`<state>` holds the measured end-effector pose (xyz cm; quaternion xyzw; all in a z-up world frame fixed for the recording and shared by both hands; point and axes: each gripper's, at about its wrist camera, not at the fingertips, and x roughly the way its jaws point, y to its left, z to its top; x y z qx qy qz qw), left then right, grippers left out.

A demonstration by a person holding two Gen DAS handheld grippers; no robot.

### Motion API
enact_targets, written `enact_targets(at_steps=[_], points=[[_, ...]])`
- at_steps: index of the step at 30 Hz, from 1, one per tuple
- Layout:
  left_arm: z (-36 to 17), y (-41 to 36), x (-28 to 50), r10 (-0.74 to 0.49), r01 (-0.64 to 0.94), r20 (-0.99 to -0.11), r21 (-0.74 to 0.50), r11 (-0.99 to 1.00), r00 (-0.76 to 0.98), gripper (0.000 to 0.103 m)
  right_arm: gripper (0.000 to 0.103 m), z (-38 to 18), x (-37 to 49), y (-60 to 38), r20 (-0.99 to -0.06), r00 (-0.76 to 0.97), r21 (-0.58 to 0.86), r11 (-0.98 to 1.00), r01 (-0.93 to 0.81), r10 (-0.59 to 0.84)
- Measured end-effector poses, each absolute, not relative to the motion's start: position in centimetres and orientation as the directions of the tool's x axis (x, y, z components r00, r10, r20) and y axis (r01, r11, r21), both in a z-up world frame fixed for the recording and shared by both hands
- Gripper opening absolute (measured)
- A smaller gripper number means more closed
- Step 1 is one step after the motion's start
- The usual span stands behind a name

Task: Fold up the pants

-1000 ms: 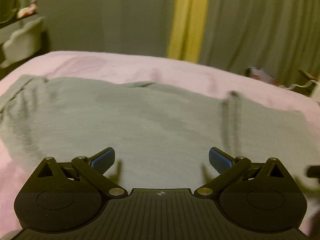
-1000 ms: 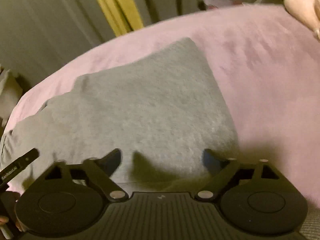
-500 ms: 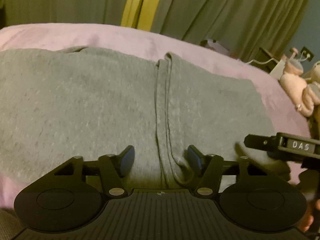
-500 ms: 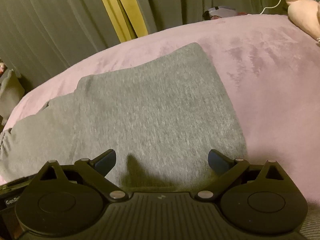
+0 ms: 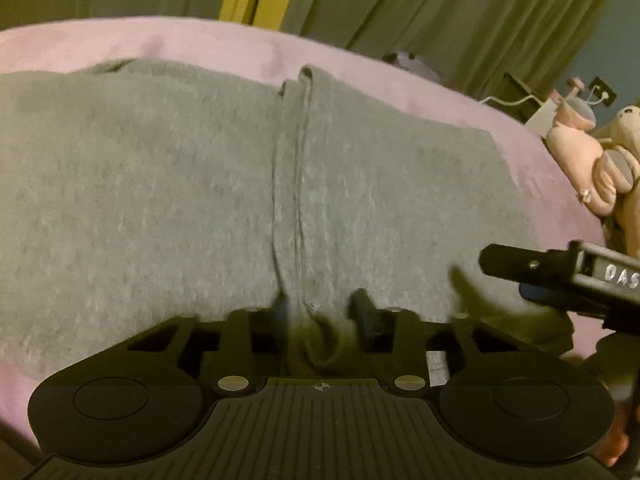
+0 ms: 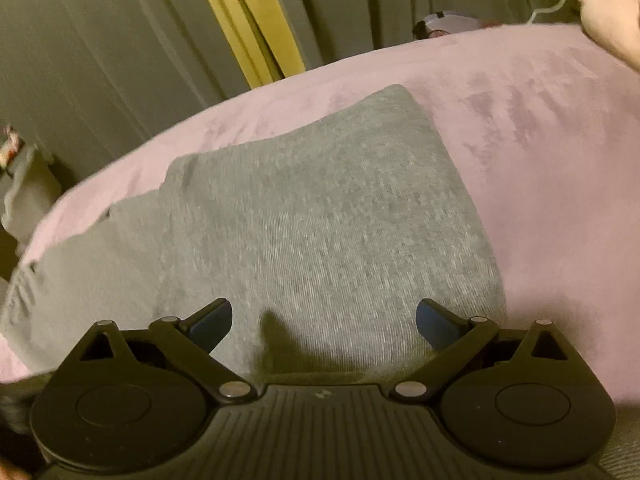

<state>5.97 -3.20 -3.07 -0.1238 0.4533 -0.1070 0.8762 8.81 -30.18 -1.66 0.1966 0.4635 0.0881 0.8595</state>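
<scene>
well, on my left wrist view the grey pants (image 5: 160, 200) lie spread flat over the pink bed (image 5: 200, 42), filling the frame from nine to three o'clock. my left gripper (image 5: 320, 314) is narrowed around a raised ridge of cloth (image 5: 290, 160) that runs from twelve o'clock down to six; whether the fingers are pressing it tight i cannot tell. at three o'clock the right gripper (image 5: 532, 280) pokes in over the pants' edge, with plush toys (image 5: 592, 160) beyond it at two. on the right wrist view, that gripper (image 6: 324, 318) is spread wide, low over the folded end of the pants (image 6: 320, 220), holding nothing. green curtains (image 6: 120, 40) hang at twelve o'clock.
</scene>
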Motion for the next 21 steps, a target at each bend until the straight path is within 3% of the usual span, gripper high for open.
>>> enact_targets(at_steps=[1, 6, 13, 18, 21], points=[[-2.8, -2.9, 5.7, -0.305, 0.072, -0.756, -0.325, 0.943, 0.579, 0.021, 0.099, -1.5, 8.6, -30.6, -0.757, 0.551, 0.447, 0.894, 0.044, 0.351], [-1.6, -1.6, 4.8, -0.357, 0.097, -0.687, -0.387, 0.917, 0.632, 0.02, 0.099, -1.3, 6.4, -33.2, -0.627, 0.488, 0.734, 0.671, 0.107, 0.608], [-0.4, -1.4, 3.8, -0.367, 0.107, -0.652, -0.402, 0.909, 0.664, 0.019, 0.099, -0.7, 6.3, -32.0, -0.723, 0.416, 0.638, 0.764, 0.095, 0.552], [0.9, -0.3, 2.8, -0.328, 0.067, -0.616, -0.407, 0.911, 0.716, 0.019, 0.099, -0.6, 6.4, -32.1, -0.706, 0.421, 0.646, 0.762, 0.054, 0.569], [0.1, 0.1, 3.5, -0.278, 0.018, -0.663, -0.37, 0.929, 0.695, 0.019, 0.099, -0.6, 6.4, -32.7, -0.689, 0.459, 0.651, 0.757, 0.054, 0.56]])
